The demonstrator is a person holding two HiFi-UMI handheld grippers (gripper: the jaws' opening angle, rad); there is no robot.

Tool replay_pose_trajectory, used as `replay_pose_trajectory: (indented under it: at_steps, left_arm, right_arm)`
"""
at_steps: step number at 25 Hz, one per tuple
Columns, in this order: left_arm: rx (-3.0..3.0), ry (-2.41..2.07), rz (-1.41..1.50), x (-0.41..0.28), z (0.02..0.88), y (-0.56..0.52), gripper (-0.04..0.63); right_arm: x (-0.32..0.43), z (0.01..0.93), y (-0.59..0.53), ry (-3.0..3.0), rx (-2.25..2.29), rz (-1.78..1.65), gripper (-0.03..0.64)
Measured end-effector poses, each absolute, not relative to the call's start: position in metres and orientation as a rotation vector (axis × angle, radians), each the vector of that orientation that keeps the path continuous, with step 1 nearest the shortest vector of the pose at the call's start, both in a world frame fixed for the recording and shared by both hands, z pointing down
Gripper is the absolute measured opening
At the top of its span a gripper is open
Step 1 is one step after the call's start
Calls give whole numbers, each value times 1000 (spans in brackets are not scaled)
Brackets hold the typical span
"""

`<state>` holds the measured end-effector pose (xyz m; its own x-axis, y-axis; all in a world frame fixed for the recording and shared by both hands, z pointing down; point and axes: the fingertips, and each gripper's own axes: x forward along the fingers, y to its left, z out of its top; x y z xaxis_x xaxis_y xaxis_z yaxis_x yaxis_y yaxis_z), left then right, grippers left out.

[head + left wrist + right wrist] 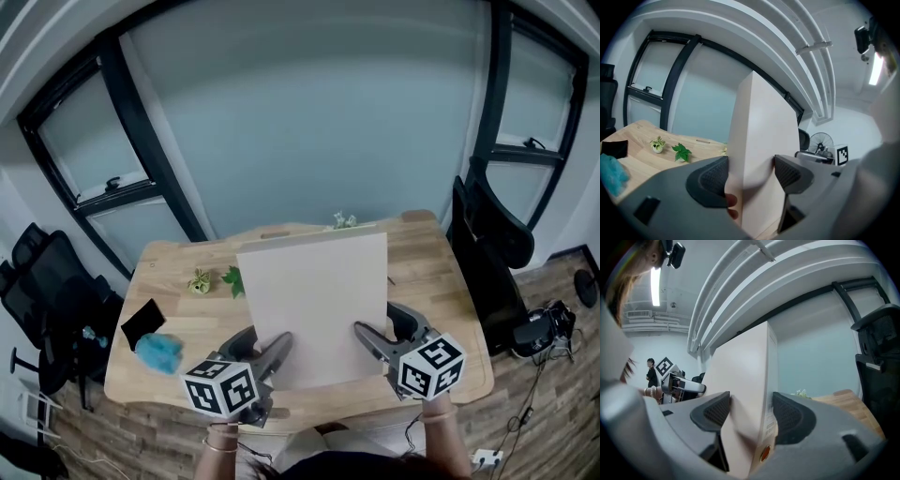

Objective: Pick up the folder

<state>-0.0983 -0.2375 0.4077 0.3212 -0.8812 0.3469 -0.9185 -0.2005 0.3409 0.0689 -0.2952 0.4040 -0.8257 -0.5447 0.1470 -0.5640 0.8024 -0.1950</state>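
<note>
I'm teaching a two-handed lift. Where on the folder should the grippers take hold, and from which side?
At the near edge, one gripper by each corner, coming from the person's side. The folder is wide, thin and flat, so jaws close across its thickness. The left gripper and right gripper clamp it that way, which likely stops twisting.

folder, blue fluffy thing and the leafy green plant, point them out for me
folder (319,300): head view, middle of its pale cover
blue fluffy thing (159,352): head view, its centre
leafy green plant (232,278): head view, on its leaves, left of the folder
</note>
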Motion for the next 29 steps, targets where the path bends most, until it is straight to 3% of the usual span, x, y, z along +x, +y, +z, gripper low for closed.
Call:
replay_pose_trajectory:
  at_steps: [29]
  left_arm:
    - [2067,-1581,131,-101,416,-231,304]
  right_arm:
    - [66,415,-291,-2906,883,403,288]
